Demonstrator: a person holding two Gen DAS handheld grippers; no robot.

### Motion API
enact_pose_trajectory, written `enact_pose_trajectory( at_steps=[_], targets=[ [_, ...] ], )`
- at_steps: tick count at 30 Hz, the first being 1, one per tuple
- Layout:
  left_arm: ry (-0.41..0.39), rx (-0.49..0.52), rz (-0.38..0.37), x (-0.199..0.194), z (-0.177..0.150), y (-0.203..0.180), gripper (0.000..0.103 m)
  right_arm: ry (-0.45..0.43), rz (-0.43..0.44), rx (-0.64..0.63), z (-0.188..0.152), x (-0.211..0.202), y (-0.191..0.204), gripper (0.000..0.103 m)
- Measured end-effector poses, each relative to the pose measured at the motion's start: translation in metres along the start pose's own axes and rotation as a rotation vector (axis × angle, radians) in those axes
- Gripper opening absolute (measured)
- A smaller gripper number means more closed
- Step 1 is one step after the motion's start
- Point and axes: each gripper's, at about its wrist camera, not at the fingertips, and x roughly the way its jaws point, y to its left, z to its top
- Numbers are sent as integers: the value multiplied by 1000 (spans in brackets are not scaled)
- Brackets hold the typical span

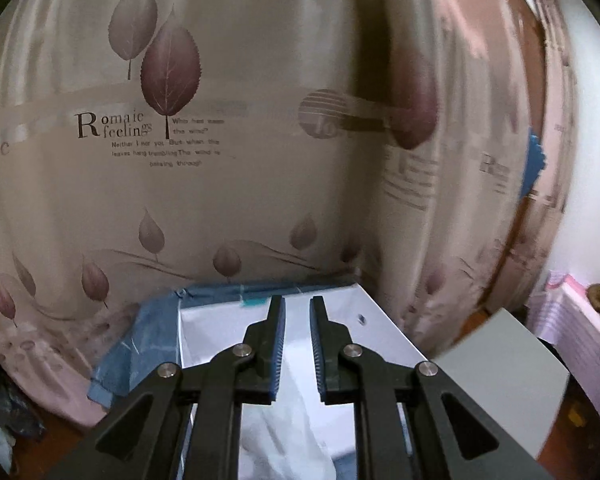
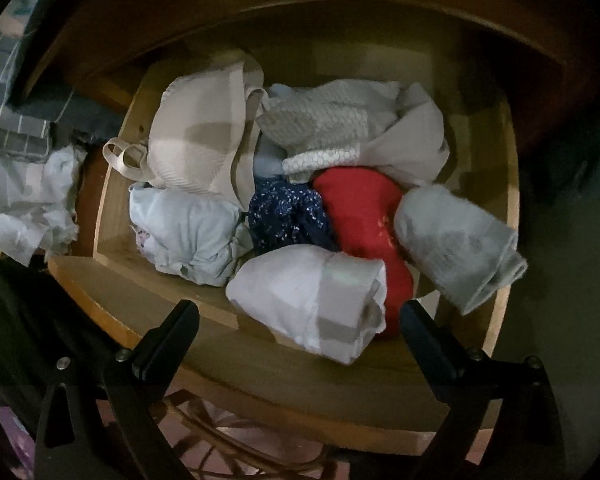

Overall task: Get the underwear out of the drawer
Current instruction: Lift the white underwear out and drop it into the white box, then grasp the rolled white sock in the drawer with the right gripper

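An open wooden drawer [image 2: 112, 216] holds several folded pieces of underwear: a beige bra [image 2: 204, 136], a pale blue piece [image 2: 188, 232], a navy dotted one [image 2: 284, 212], a red one [image 2: 360, 208], a grey roll [image 2: 452, 240] and a white roll [image 2: 300, 296] at the front. My right gripper [image 2: 299, 312] hangs open above the front edge, its fingers either side of the white roll without touching it. In the left wrist view, my left gripper [image 1: 298, 304] is shut on a white garment [image 1: 284, 432] that hangs below the pads, over a white box [image 1: 220, 332].
A leaf-printed curtain [image 1: 160, 140] fills the background behind the box, with blue plastic sheet [image 1: 140, 340] beside it. A grey panel [image 1: 512, 380] and a pink stack [image 1: 572, 320] sit to the right. Checked cloth [image 2: 8, 80] and white fabric [image 2: 20, 200] lie left of the drawer.
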Motion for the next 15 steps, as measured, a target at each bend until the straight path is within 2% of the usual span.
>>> enact_pose_trajectory(
  at_steps=[5, 7, 10, 15],
  targets=[
    [15, 12, 63, 37, 17, 10, 13, 34, 3, 11, 0, 8, 0, 100],
    [20, -2, 45, 41, 14, 13, 13, 36, 11, 13, 0, 9, -1, 100],
    [16, -7, 17, 35, -1, 12, 13, 50, 13, 28, 0, 13, -3, 100],
    [-24, 28, -40, -5, -41, -2, 13, 47, 18, 28, 1, 13, -6, 99]
  ],
)
